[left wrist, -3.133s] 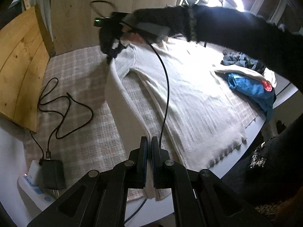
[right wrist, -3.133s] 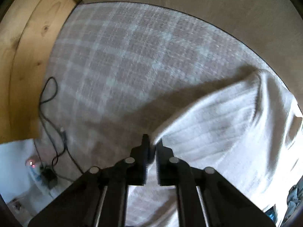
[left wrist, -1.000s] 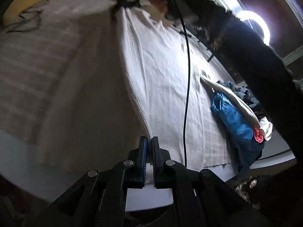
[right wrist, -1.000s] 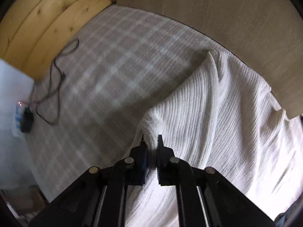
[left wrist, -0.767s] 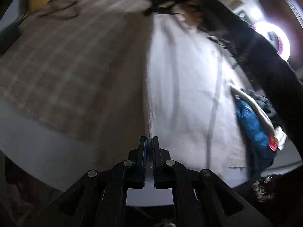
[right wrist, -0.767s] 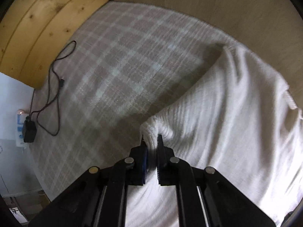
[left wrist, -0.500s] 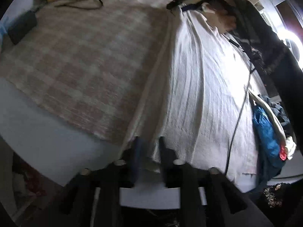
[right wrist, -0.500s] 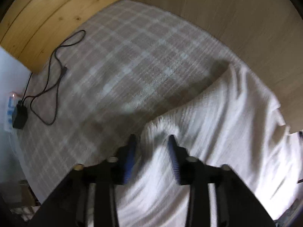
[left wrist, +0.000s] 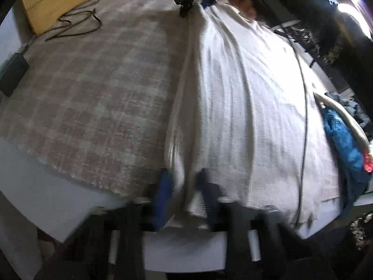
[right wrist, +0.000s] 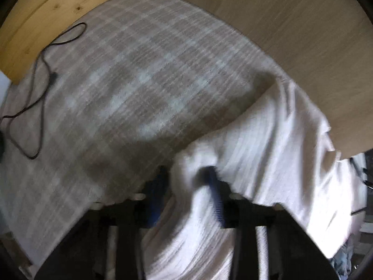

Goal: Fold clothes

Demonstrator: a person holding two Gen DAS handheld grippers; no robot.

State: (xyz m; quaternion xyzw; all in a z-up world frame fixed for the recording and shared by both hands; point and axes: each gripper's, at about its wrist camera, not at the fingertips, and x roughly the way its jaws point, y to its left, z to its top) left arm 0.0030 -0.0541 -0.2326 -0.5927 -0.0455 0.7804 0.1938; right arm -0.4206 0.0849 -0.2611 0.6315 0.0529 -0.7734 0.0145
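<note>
My left gripper (left wrist: 184,184) is standing with its jaws parted around the hem-side edge of the white knit sweater (left wrist: 244,98); my right gripper (right wrist: 188,182) is likewise spread, the sweater's shoulder-end fold bunching between its fingers. The sweater is lying on the checked blanket (left wrist: 93,88), its long axis running from my left jaws toward my right ones. It is looking soft, limp and stretchy, so I am judging the thicker doubled edges the safest hold. Beyond the sweater, a blue garment (left wrist: 342,140) is lying heaped.
</note>
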